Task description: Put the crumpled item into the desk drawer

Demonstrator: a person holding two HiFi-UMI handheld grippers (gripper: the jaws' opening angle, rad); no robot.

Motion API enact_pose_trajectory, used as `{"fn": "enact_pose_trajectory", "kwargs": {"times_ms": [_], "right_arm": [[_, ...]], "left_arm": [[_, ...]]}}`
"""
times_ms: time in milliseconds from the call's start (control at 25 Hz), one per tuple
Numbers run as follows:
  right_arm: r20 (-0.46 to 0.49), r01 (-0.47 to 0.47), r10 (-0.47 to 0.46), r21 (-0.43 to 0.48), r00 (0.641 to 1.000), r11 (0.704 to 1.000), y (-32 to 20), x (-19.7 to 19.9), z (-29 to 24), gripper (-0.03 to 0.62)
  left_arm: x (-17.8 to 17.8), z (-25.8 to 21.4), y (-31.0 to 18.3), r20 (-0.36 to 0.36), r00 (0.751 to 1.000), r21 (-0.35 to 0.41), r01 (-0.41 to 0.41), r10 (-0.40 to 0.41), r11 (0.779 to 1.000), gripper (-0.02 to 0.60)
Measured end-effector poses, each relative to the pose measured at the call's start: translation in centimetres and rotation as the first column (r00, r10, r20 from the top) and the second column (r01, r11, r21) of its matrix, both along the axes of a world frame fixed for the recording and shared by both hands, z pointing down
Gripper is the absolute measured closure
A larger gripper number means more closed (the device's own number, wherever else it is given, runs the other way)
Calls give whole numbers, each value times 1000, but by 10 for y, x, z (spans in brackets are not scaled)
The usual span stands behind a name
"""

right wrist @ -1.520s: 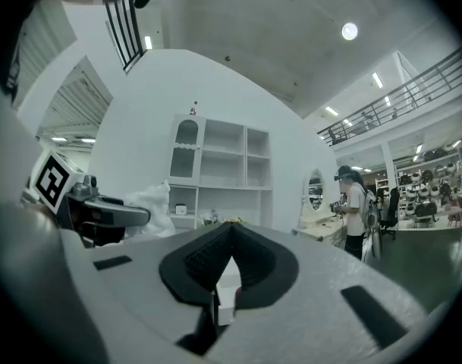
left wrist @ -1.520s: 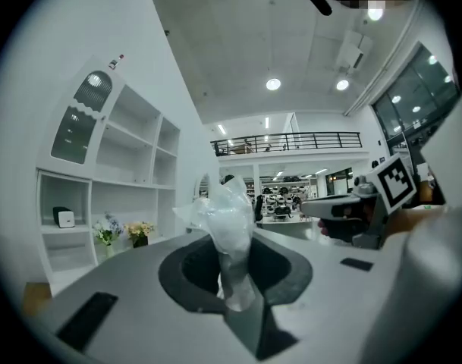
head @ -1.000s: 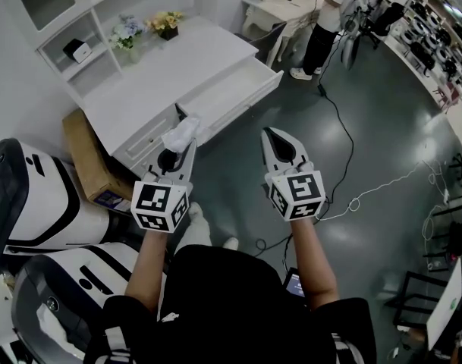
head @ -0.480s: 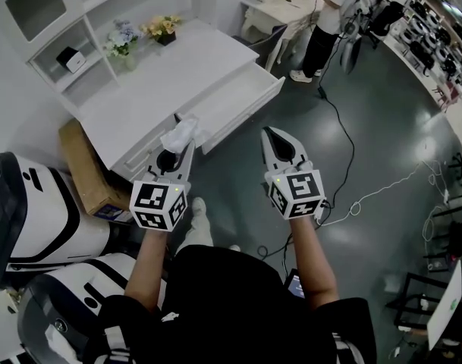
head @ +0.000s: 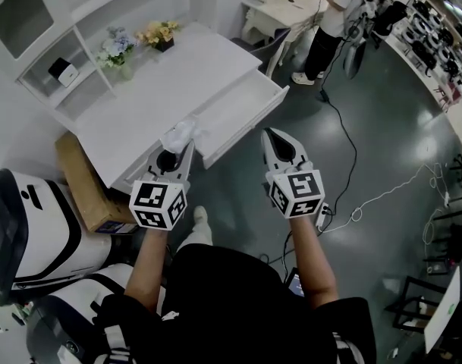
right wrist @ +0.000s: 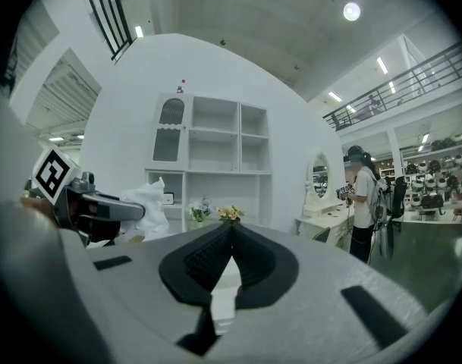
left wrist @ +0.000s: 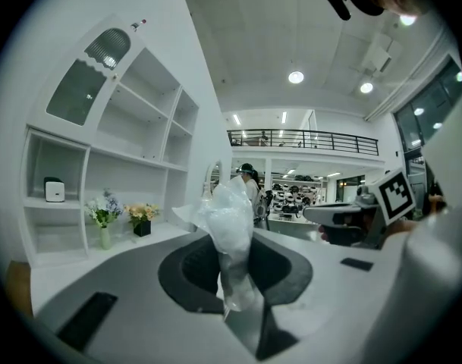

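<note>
The crumpled item (head: 178, 135) is a wad of clear-white plastic, and my left gripper (head: 187, 145) is shut on it. In the left gripper view the crumpled item (left wrist: 229, 222) sticks up from between the pads of my left gripper (left wrist: 232, 243). It hangs just in front of the near corner of the white desk (head: 158, 78). The desk drawer (head: 242, 105) is pulled open, ahead and to the right of the wad. My right gripper (head: 270, 133) is shut on nothing, level with the left one and over the dark floor. Its own view shows my right gripper (right wrist: 232, 227) with jaws meeting.
A cardboard box (head: 80, 177) leans by the desk's left end, next to white machine housings (head: 26, 218). Flower pots (head: 158, 32) stand on the desk's back. A person (head: 333, 17) stands beyond the drawer. Cables (head: 348, 154) trail over the floor at right.
Both grippers have moved forward toward the desk, still side by side. The wad stays in the left gripper, and the drawer front is nearer to it.
</note>
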State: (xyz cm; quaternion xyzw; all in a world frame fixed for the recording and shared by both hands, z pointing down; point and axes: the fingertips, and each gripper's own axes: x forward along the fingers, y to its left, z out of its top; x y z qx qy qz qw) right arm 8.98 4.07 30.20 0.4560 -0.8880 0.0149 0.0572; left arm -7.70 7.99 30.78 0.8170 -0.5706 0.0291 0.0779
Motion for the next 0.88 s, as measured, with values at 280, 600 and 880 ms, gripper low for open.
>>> {"fn": "enact_pose_trajectory", "kwargs": {"times_ms": [280, 600, 880], "right_arm": [[2, -17, 17, -19, 1000, 1000, -46, -13, 0, 599], [-7, -54, 54, -34, 999, 998, -92, -38, 3, 599], [-17, -78, 78, -28, 997, 997, -128, -72, 5, 599]], "left_arm": [[-12, 1, -45, -31, 999, -28, -30, 29, 999, 525], [-37, 11, -96, -17, 998, -65, -61, 60, 996, 525], [-70, 18, -136, -11, 996, -72, -90, 89, 993, 525]]}}
